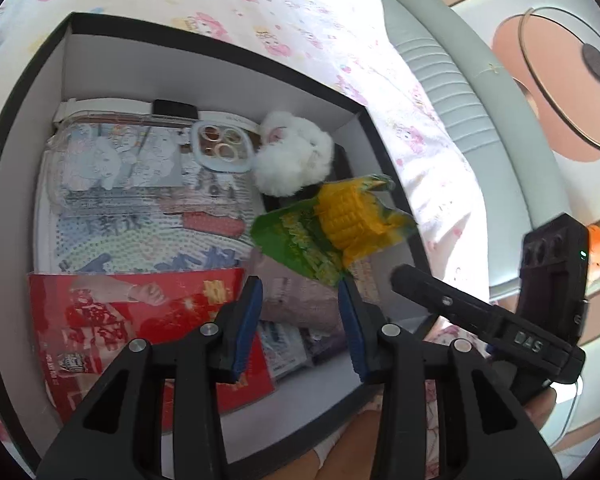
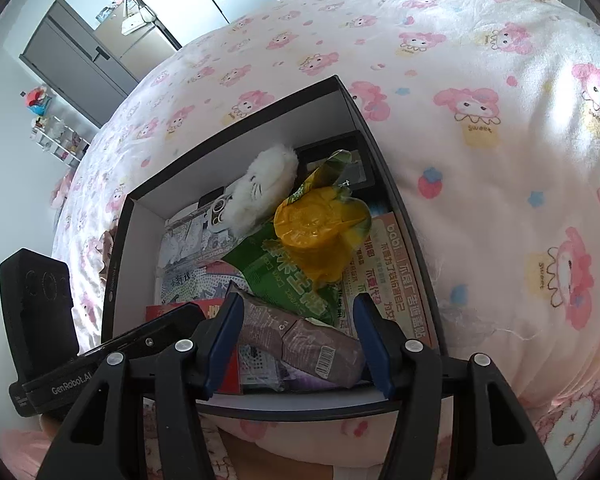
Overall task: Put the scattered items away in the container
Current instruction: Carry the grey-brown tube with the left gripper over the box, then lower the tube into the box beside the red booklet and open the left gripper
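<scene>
A black box with white inside walls [image 1: 100, 68] [image 2: 140, 232] sits on the bed. In it lie a green and yellow corn snack bag [image 1: 332, 224] [image 2: 312, 236], a white plush toy [image 1: 296, 156] [image 2: 260, 192], a clear phone case [image 1: 140, 160], a red packet [image 1: 140, 320], a brown wrapped packet [image 1: 300, 296] [image 2: 300, 344] and printed papers. My left gripper [image 1: 300, 292] is open and empty above the box's near side. My right gripper [image 2: 296, 316] is open, its fingers astride the brown packet without gripping it.
The box rests on a pink cartoon-print bedsheet [image 2: 480, 160] [image 1: 260, 0]. A grey padded bed edge [image 1: 460, 92] runs to the right in the left wrist view. The other gripper's black body [image 1: 500, 320] [image 2: 60, 320] shows in each view. A grey cabinet [image 2: 72, 56] stands far off.
</scene>
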`<state>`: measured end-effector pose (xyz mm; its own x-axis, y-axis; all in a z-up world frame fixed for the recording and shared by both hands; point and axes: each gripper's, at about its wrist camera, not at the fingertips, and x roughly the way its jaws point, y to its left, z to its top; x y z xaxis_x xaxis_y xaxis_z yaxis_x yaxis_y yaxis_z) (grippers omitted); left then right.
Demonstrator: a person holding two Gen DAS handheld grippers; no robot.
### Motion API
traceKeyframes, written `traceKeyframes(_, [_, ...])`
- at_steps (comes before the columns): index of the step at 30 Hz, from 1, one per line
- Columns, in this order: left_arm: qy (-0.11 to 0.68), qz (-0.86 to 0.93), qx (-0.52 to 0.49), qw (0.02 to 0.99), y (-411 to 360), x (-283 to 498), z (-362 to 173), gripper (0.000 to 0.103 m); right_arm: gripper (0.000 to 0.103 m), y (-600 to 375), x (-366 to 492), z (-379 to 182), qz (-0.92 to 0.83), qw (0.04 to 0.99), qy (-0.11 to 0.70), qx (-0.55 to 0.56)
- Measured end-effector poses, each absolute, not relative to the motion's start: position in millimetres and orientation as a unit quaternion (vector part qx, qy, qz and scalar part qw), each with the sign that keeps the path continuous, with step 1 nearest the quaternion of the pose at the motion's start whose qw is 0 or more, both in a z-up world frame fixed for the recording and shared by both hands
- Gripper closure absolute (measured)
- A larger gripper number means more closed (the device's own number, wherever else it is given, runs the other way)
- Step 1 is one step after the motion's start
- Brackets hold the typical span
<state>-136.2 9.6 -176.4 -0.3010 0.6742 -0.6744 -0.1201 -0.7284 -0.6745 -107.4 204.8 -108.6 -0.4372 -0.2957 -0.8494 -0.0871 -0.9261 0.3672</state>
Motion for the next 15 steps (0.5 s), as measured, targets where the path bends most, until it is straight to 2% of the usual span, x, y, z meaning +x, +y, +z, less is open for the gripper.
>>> traceKeyframes(4, [-0.259,0.766,-0.545,0.22,8.1,-146.8,-178.5,0.064,0.049,205.5,-103.4,-104.6,-0.831,0.061,-0.181,0.522])
traceKeyframes(8, [-0.198,0.779,-0.567,0.179,25.4,-160.4,-176.1,0.064,0.049,203.8,-99.9,-102.7,-0.836,0.06,-0.17,0.518])
traceKeyframes(12, [-0.178,0.755,-0.6,0.194,46.6,-160.8,-189.1,0.063,0.049,203.9,-100.5,-104.3,-0.833,0.066,-0.173,0.521])
traceKeyframes(15, [-0.166,0.741,-0.604,0.241,54.9,-141.4,-184.5,0.069,0.049,207.6,-98.4,-99.5,-0.837,0.067,-0.173,0.514])
